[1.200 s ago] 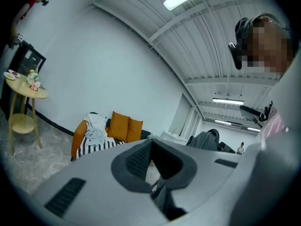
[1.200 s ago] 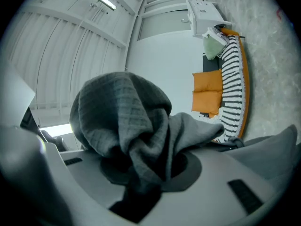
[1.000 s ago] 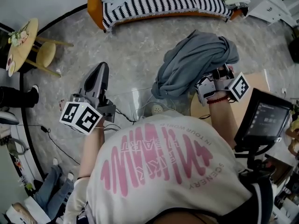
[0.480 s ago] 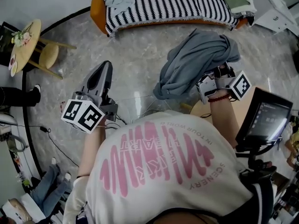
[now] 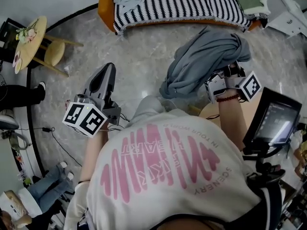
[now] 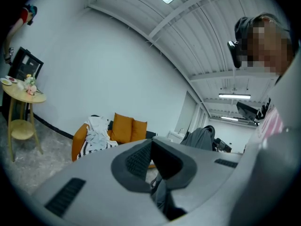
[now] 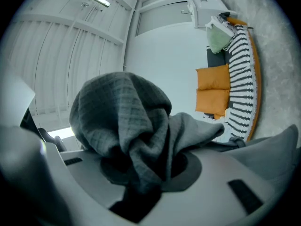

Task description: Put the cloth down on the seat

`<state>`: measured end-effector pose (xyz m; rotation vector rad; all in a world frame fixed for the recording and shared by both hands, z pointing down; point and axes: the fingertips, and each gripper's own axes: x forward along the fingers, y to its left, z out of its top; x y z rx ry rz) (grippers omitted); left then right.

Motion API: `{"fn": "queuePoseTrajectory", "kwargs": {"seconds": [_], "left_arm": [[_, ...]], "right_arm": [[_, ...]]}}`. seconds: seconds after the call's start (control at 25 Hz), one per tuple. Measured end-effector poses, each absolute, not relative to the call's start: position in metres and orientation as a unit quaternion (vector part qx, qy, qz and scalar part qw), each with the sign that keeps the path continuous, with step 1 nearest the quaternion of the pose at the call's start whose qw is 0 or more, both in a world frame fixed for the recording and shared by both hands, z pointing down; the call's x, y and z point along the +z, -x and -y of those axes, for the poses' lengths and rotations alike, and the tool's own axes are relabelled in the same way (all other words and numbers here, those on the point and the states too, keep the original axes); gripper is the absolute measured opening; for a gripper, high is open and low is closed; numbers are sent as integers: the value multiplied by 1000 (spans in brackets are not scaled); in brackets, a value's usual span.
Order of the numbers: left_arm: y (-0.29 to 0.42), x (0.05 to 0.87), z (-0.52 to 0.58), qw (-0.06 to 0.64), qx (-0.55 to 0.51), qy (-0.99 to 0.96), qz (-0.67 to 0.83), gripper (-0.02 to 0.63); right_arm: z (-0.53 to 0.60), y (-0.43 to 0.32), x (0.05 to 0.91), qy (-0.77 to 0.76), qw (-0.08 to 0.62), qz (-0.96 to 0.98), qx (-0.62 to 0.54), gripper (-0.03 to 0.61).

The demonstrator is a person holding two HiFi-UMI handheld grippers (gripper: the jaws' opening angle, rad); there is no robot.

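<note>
Fingers of your left gripper [image 5: 107,70] stand together, empty, above the floor [image 5: 139,51]; those of your right gripper [image 5: 228,74] are clamped on the grey cloth [image 5: 204,59], which hangs bunched in the air. The striped sofa seat [image 5: 182,4] lies well beyond it.

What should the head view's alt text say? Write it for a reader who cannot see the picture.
Seen from above, the person's right gripper is clamped on a bunched grey cloth held up over the grey floor. The left gripper is shut and empty, and a striped sofa stands at the top.
</note>
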<state>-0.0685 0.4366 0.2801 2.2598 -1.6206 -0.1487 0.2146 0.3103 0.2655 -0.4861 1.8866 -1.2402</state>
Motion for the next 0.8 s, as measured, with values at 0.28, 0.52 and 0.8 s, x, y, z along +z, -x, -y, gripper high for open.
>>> {"fn": "queuePoseTrajectory", "kwargs": {"seconds": [0.28, 0.52, 0.8], "left_arm": [[74, 278, -429, 177, -57, -798, 573, 8], [67, 281, -420, 174, -57, -806, 563, 8], [86, 282, -378, 184, -64, -808, 557, 8]], "right_arm": [[-309, -208, 263, 193, 398, -753, -488, 112], [-308, -213, 266, 204, 399, -750, -486, 112], [-274, -193, 266, 219, 391, -751, -485, 112]]}}
